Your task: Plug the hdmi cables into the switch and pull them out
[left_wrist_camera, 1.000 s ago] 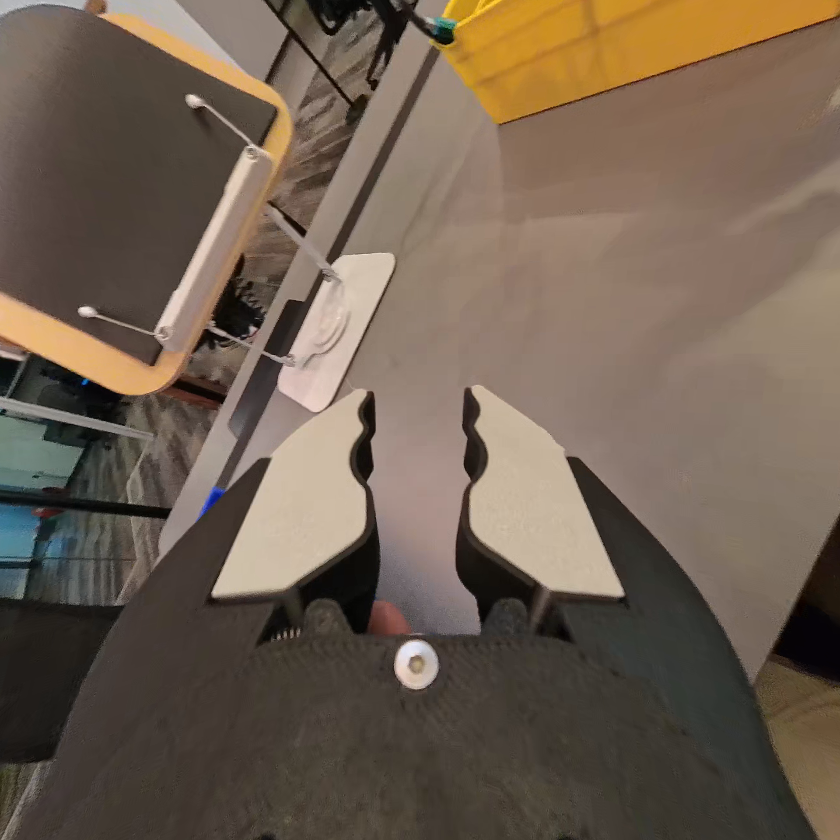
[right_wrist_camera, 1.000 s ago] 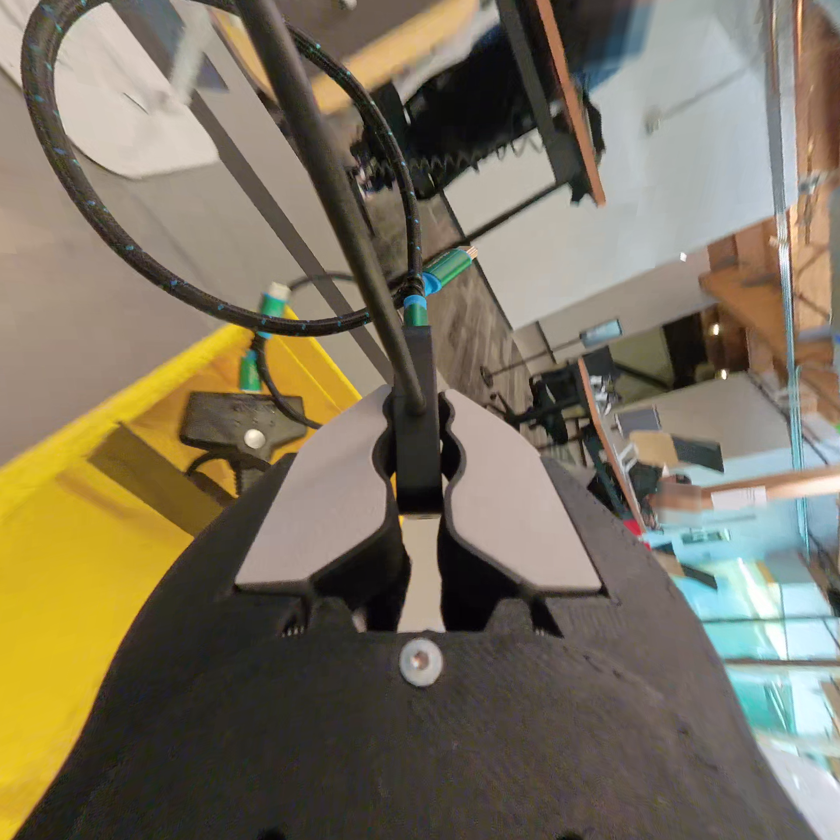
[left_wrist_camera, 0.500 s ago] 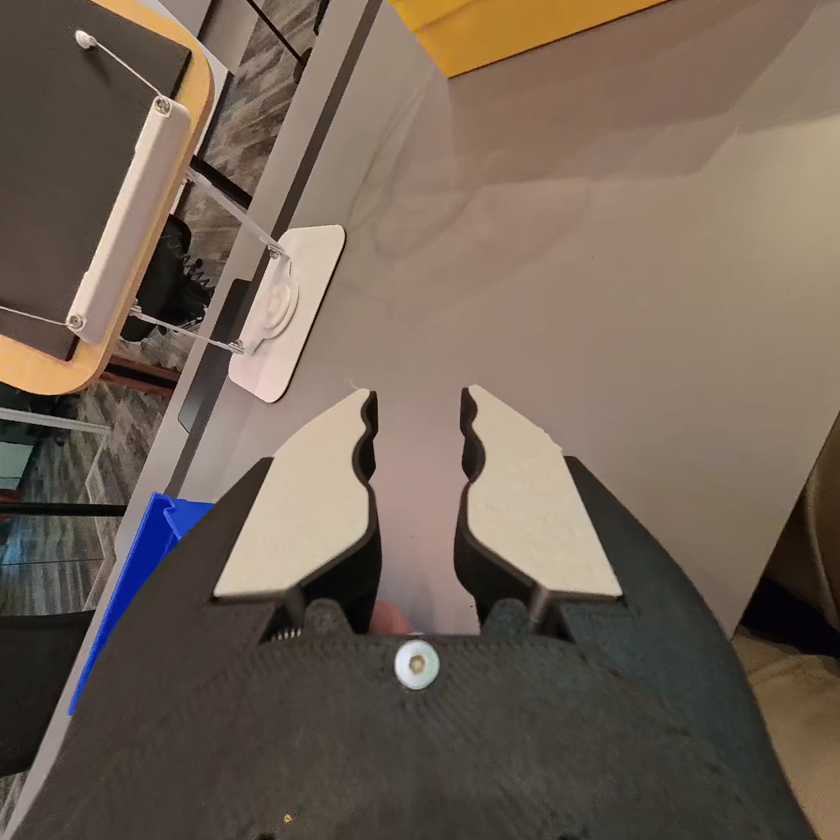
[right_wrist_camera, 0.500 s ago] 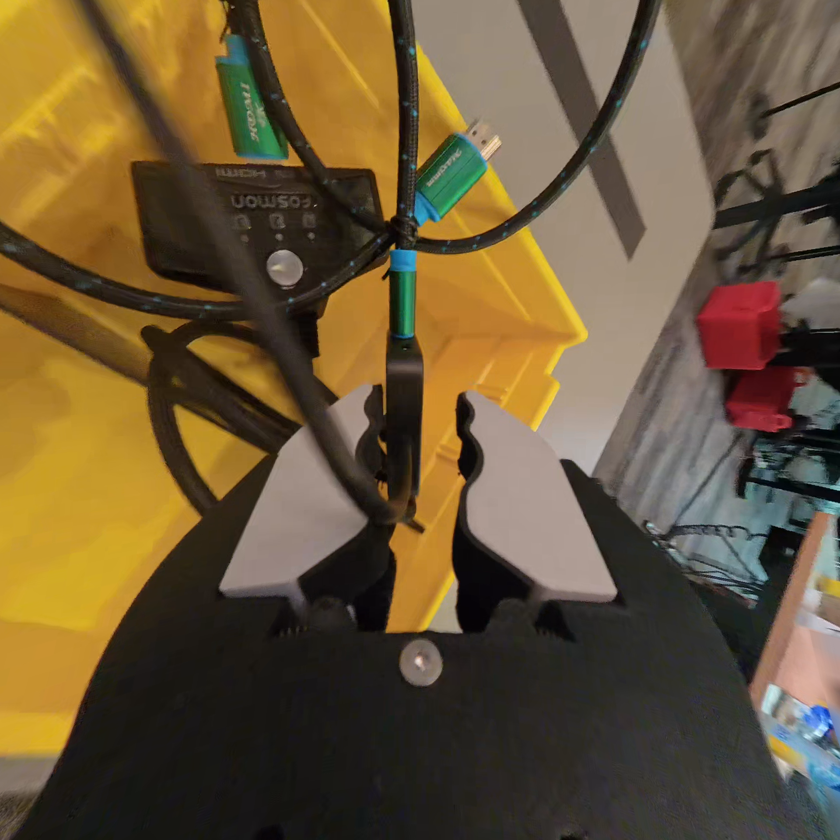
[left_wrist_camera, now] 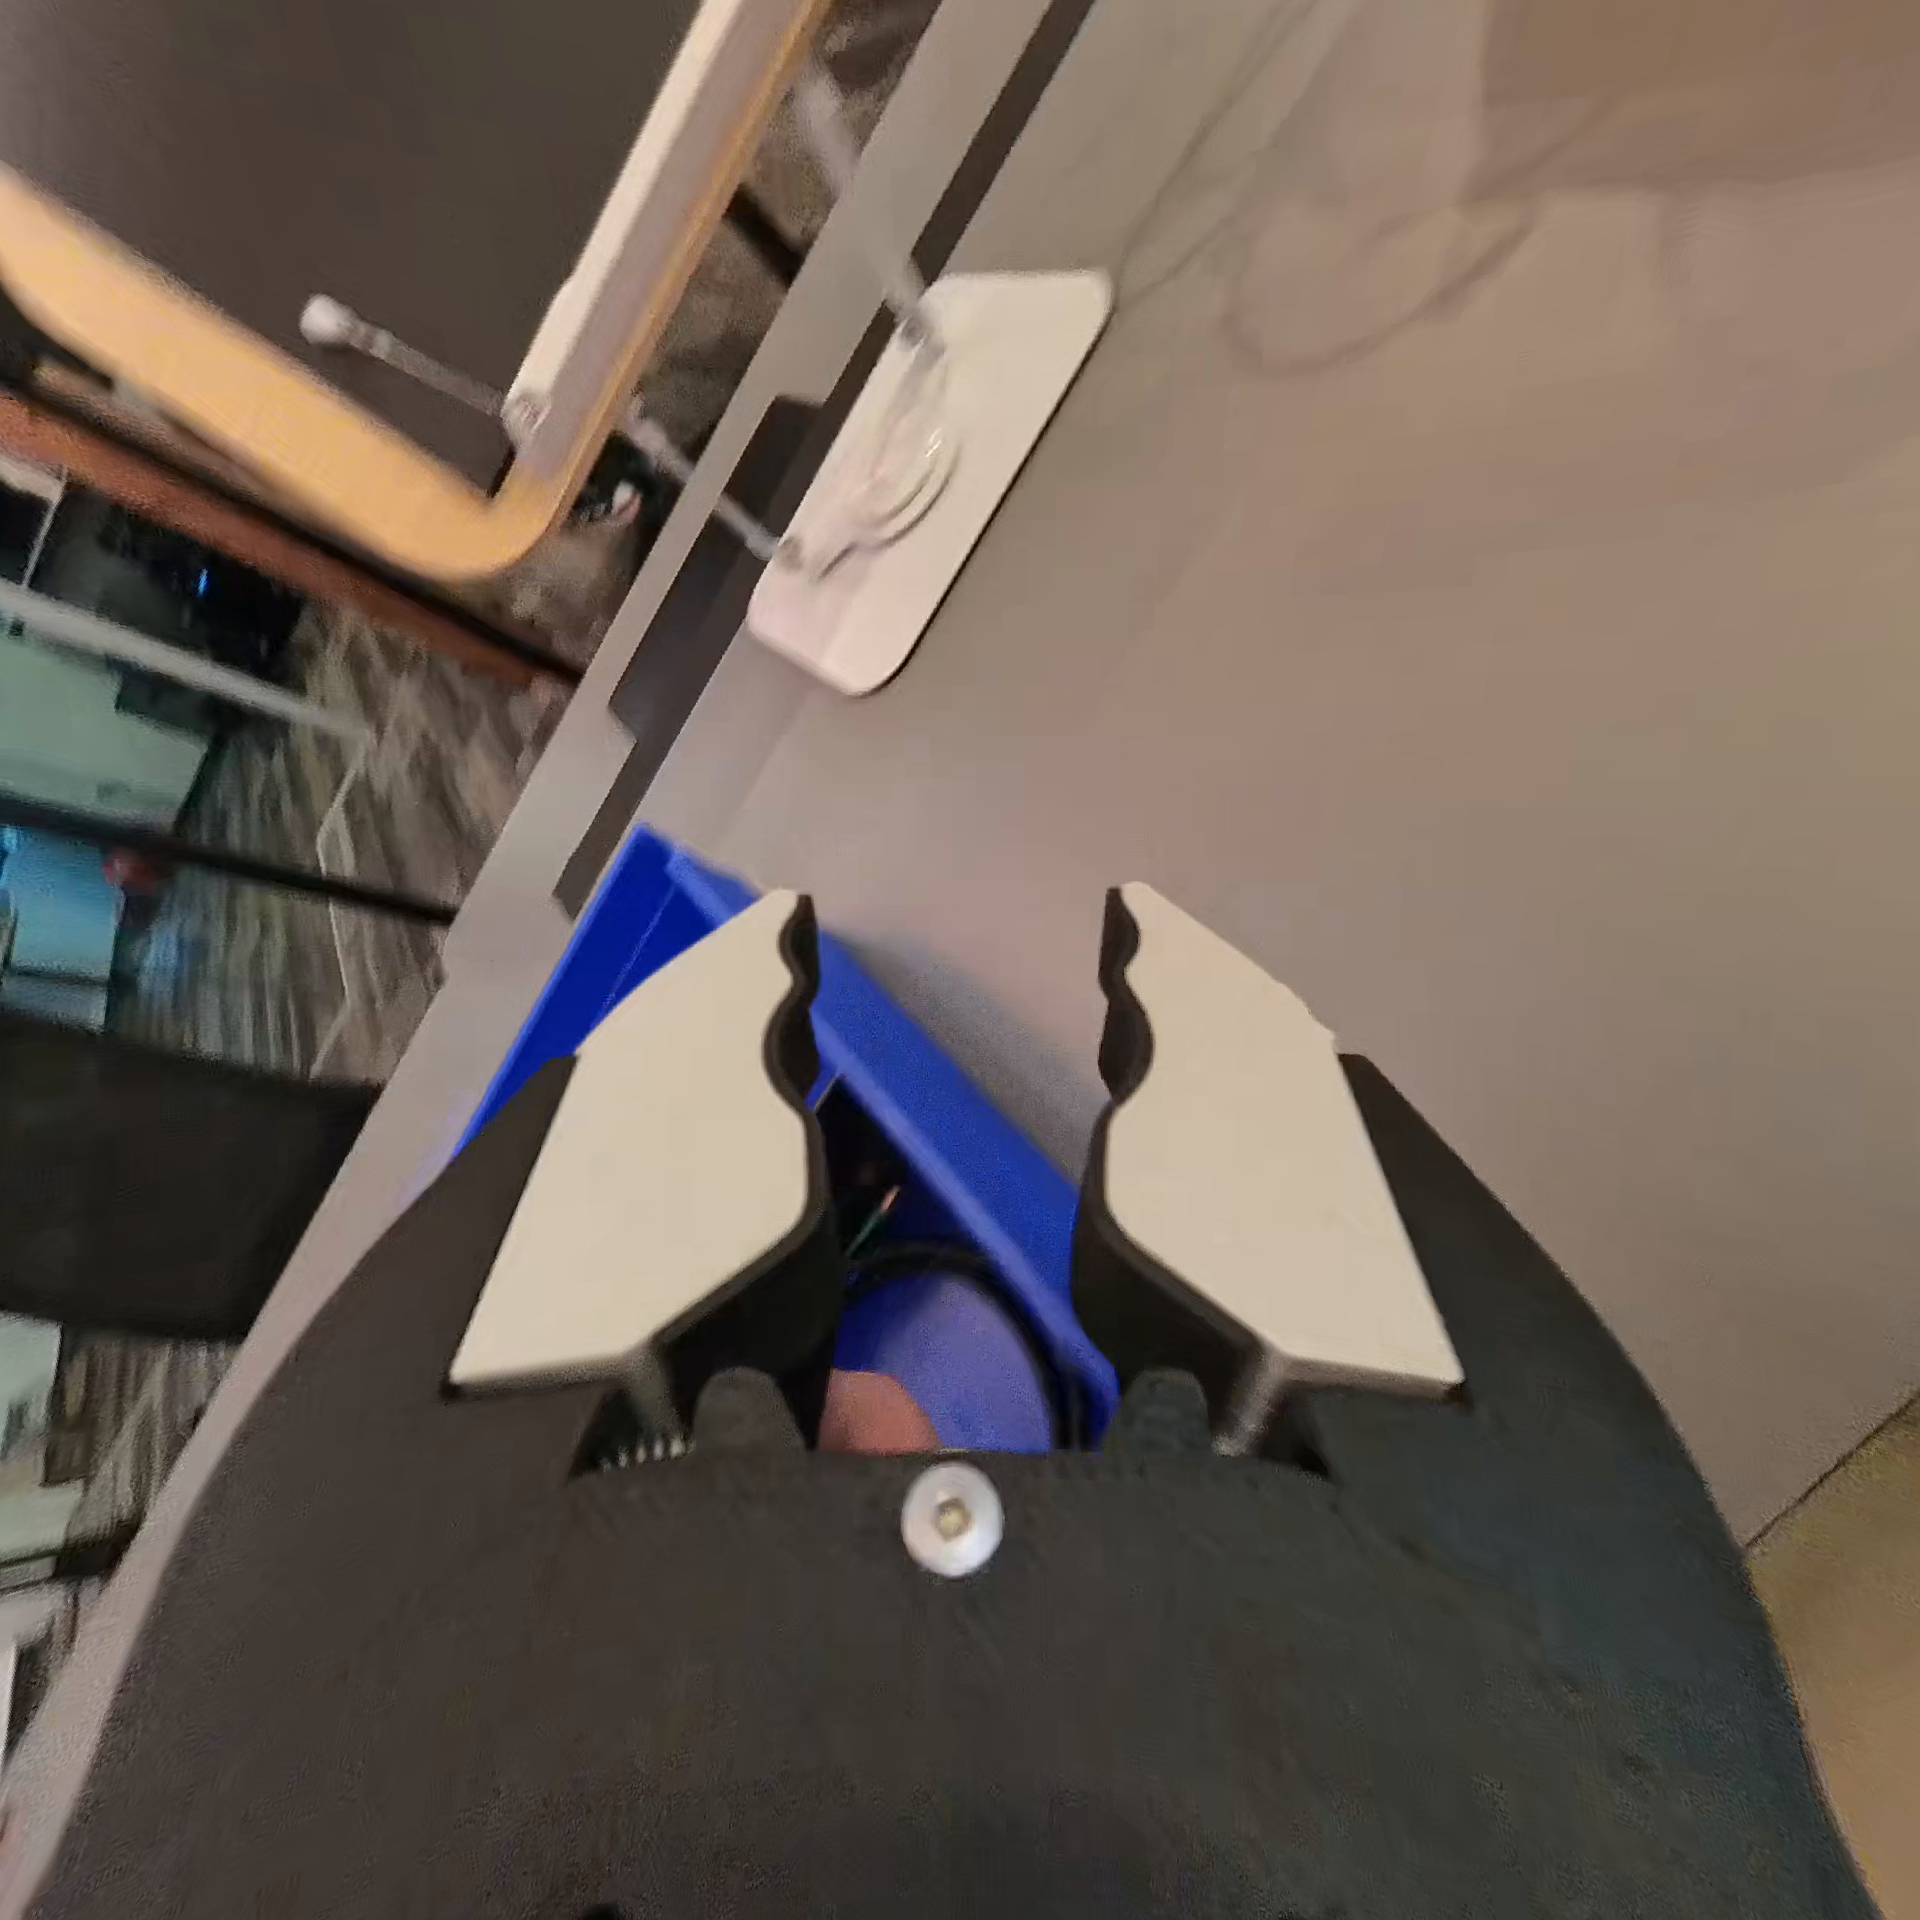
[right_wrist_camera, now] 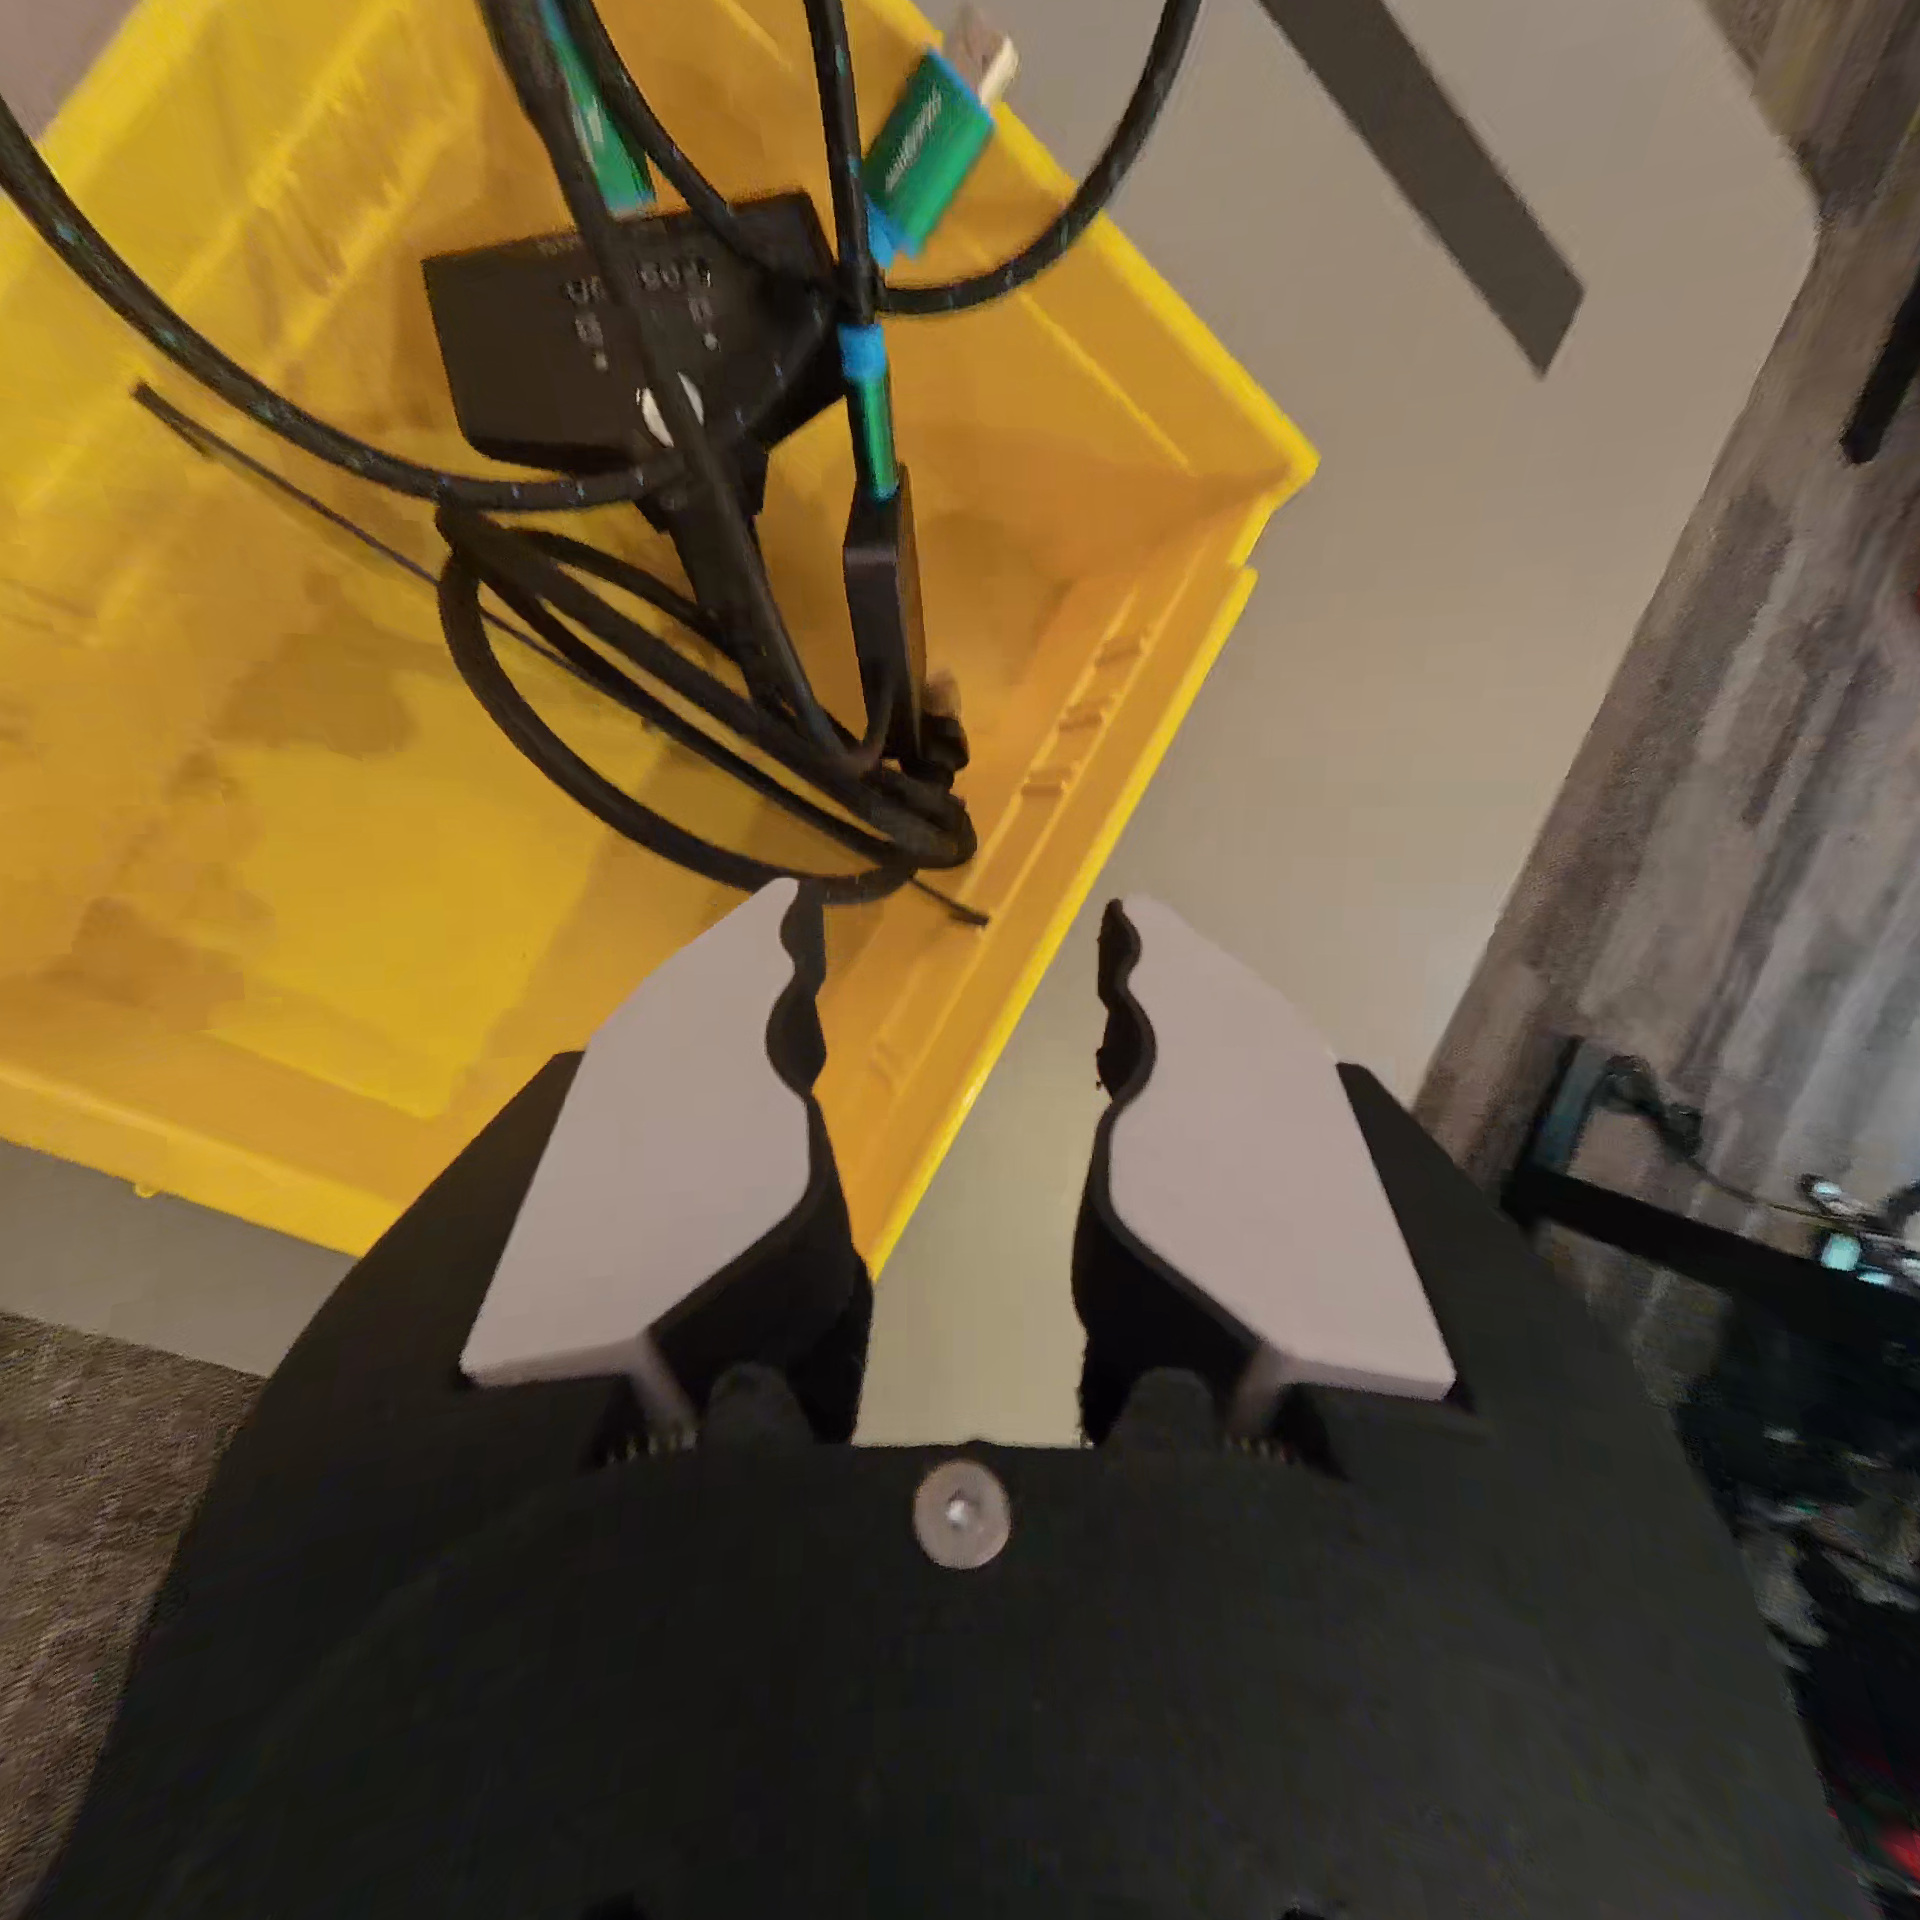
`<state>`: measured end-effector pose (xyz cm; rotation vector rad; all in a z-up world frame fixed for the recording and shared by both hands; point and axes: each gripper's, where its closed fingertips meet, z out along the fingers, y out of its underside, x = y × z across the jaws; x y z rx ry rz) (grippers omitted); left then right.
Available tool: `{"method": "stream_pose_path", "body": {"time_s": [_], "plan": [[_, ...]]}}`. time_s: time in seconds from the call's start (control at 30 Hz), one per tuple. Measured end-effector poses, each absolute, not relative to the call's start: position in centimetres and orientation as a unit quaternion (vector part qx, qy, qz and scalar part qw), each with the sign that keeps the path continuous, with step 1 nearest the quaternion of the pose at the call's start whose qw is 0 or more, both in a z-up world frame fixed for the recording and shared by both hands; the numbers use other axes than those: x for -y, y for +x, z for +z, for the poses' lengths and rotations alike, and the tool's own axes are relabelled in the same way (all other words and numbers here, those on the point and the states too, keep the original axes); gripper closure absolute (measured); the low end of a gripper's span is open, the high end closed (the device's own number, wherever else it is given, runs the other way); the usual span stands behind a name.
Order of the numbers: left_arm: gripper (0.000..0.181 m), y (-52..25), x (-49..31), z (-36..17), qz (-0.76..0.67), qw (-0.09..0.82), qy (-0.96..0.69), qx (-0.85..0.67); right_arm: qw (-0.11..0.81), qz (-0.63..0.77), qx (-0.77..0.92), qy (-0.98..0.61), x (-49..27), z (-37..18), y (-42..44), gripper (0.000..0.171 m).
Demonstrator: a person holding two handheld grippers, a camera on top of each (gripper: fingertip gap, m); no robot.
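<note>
Black HDMI switch (right_wrist_camera: 623, 332) amid braided green-plugged HDMI cables (right_wrist_camera: 582, 644) in yellow bin (right_wrist_camera: 1081, 727); both hand-held grippers (right_wrist_camera: 956, 914) (left_wrist_camera: 956, 914) agape, empty.

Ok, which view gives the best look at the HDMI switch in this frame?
The right wrist view. The black switch lies in the yellow bin among braided cables, ahead of the open right tool. The left wrist view shows none of it, only its own open left tool, a blue bin and the table.
</note>
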<state>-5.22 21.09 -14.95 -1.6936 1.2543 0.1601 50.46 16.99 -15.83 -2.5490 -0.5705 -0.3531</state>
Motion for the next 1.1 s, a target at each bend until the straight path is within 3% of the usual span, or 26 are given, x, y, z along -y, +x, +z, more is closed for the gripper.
{"method": "stream_pose_path", "body": {"time_s": [0.03,0.17,0.3,0.47,0.53,0.73,0.87,1.1], "plan": [[0.127,-7.0,-21.6,-14.5,0.073,0.489,-0.71,-0.501,0.249,-0.113,0.2,-0.941,-16.4,-16.6,50.9,0.119],[0.116,-16.2,-23.8,-13.8,0.126,0.475,-0.766,-0.414,0.231,-0.046,0.16,-0.958,-13.8,-20.1,52.3,0.112],[0.097,-25.8,-24.6,-17.3,0.134,0.418,-0.84,-0.318,0.221,-0.007,0.144,-0.965,-12.1,-22.4,52.2,0.111],[0.093,-30.2,-23.4,-22.2,0.062,0.354,-0.899,-0.25,0.195,0.015,0.15,-0.969,-11.1,-24.3,51.4,0.118],[0.099,-30.6,-23.2,-23.4,0.063,0.336,-0.905,-0.253,0.193,0.01,0.148,-0.97,-11.1,-24.6,51.6,0.125],[0.164,-32.3,-25.1,-23.9,0.05,0.373,-0.898,-0.228,0.188,0.017,0.144,-0.971,-11.3,-25.4,51.5,0.133],[0.176,-31.8,-25.3,-23.8,-0.054,0.389,-0.902,-0.178,0.202,0.044,0.125,-0.97,-11.7,-25.2,50.8,0.141],[0.178,-31.6,-25.0,-23.3,-0.094,0.408,-0.895,-0.155,0.21,0.059,0.149,-0.964,-12.2,-25.3,46.6,0.153]]}}
